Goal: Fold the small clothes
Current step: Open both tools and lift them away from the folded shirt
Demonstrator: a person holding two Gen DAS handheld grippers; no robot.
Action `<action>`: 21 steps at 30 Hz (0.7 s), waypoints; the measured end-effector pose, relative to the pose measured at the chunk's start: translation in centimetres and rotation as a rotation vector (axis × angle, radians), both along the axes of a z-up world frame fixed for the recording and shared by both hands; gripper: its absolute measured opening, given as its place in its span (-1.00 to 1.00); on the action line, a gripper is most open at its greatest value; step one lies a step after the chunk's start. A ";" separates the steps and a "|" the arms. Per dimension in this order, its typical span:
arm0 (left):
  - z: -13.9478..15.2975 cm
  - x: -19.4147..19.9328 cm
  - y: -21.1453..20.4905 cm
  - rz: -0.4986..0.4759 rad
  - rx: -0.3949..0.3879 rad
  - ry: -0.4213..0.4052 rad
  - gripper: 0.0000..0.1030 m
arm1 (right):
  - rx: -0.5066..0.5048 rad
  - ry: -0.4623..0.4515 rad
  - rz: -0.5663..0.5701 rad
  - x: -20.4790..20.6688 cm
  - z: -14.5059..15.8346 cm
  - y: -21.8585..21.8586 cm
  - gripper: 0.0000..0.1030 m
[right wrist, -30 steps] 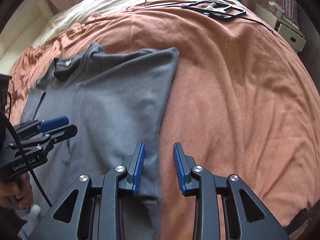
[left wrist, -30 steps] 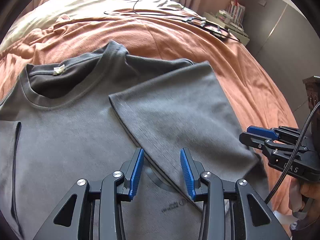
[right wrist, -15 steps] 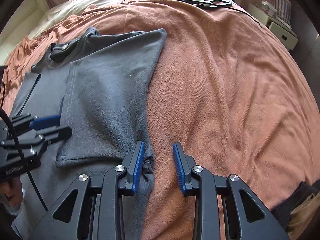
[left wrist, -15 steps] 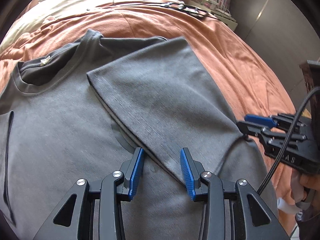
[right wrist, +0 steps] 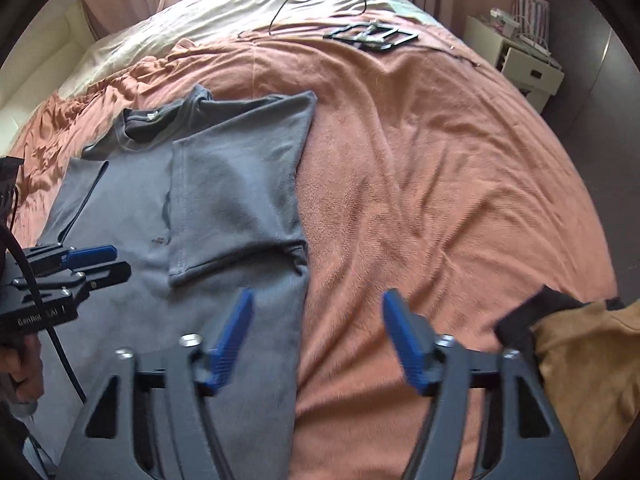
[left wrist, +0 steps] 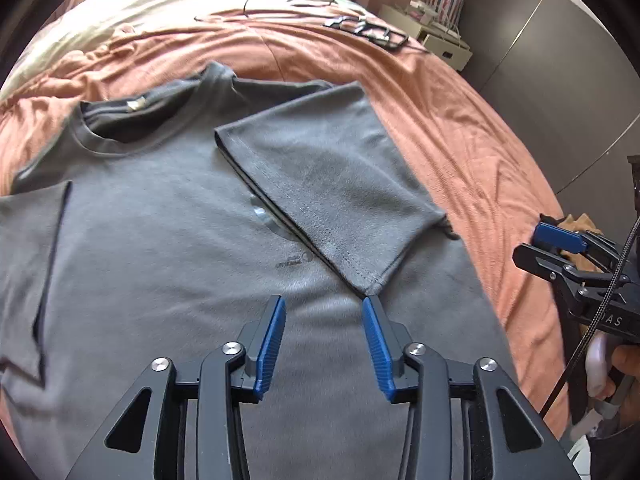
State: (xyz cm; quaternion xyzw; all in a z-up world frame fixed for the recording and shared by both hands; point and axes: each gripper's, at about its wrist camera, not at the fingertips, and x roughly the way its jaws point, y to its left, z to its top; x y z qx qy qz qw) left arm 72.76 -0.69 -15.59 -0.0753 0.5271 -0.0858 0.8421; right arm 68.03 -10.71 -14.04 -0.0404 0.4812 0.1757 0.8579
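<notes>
Grey T-shirt (left wrist: 168, 248) lies flat, front up, on the salmon-orange blanket (right wrist: 440, 184) covering the bed. Neck opening with white label (left wrist: 135, 105) sits at the far end. Right sleeve (left wrist: 328, 184) is folded inward over the chest, its hemmed edge running diagonally; the left sleeve also lies folded onto the body at the left edge. Small dark print shows on the chest just beside the folded sleeve hem.

Left gripper (left wrist: 323, 340) hovers over the shirt's lower front, blue pads apart, nothing between them; the folded sleeve's corner sits just ahead of its right fingertip. Right gripper (right wrist: 318, 344) has its jaws spread wide, empty, straddling the shirt's right side edge and bare blanket. Tan garment (right wrist: 588, 364) lies at the right edge. Black frames (right wrist: 372, 36) and cable rest far up the bed; white nightstand (right wrist: 524, 64) beyond.
</notes>
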 end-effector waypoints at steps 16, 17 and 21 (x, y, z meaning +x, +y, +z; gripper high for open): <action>9.5 -9.8 3.9 0.075 0.040 -0.149 0.94 | 0.050 -0.055 -0.035 -10.5 8.1 -3.2 1.00; 9.9 -10.4 4.3 0.079 0.040 -0.158 0.94 | 0.052 -0.058 -0.032 -11.1 8.4 -3.4 1.00; 11.5 -12.9 5.5 0.091 0.057 -0.189 0.99 | 0.044 -0.074 -0.028 -13.6 9.5 -4.0 1.00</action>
